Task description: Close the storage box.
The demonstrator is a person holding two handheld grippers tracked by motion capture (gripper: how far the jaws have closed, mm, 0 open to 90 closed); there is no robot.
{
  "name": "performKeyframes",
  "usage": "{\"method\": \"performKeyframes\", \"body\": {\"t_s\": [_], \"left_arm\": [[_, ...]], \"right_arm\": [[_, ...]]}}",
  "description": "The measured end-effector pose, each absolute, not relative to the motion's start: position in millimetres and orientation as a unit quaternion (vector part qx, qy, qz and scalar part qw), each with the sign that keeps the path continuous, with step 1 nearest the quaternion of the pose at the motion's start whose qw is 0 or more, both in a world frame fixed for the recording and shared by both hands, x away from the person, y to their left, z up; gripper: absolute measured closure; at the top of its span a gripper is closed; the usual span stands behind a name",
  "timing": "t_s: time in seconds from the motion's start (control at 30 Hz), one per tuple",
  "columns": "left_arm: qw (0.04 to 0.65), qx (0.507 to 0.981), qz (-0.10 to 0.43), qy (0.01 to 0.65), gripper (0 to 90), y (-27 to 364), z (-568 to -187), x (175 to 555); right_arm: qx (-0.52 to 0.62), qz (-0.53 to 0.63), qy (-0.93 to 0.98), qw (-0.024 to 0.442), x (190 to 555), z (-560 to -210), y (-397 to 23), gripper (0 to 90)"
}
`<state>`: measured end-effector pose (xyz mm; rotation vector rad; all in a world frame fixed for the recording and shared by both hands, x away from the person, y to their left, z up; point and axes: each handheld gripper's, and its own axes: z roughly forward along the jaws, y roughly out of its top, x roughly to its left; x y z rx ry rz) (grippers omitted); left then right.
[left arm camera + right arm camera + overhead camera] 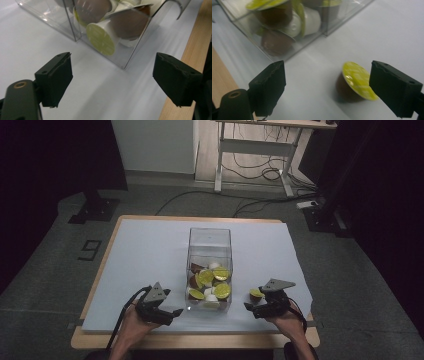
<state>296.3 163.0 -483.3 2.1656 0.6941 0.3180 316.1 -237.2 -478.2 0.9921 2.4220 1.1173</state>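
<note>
A clear plastic box (210, 240) stands mid-table, holding several brown and white capsules (213, 283) with yellow-green lids. One loose brown capsule (256, 293) with a yellow lid lies on its side just right of the box. My right gripper (252, 310) is open near the table's front, right beside that capsule. In the right gripper view the capsule (358, 80) lies close to the right jaw, untouched, between the open jaws (327, 87). My left gripper (175, 312) is open at the box's front left corner. Nothing sits between its jaws (112, 82), which face the box corner (140, 37).
A white sheet (145, 255) covers the wooden table, whose bare edge (200, 340) runs along the front. Behind the table are a dark floor with cables (250, 202) and a desk frame (255, 147).
</note>
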Motion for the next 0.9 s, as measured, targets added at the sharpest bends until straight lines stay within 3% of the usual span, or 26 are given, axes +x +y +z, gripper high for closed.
{"method": "performKeyframes", "body": {"t_s": [0.37,0.63,0.9], "left_arm": [[0.420,0.859,0.128,0.264,24.4,149.9,-482.6,295.9],[0.428,0.855,0.133,0.260,37.8,145.2,-481.8,295.5],[0.432,0.855,0.122,0.258,42.1,141.0,-484.6,295.5]], "right_arm": [[0.315,0.406,0.850,0.115,312.2,-473.4,-212.7,15.0],[0.310,0.411,0.851,0.102,312.1,-472.5,-201.6,17.3],[0.301,0.403,0.857,0.108,313.3,-471.6,-194.7,28.2]]}}
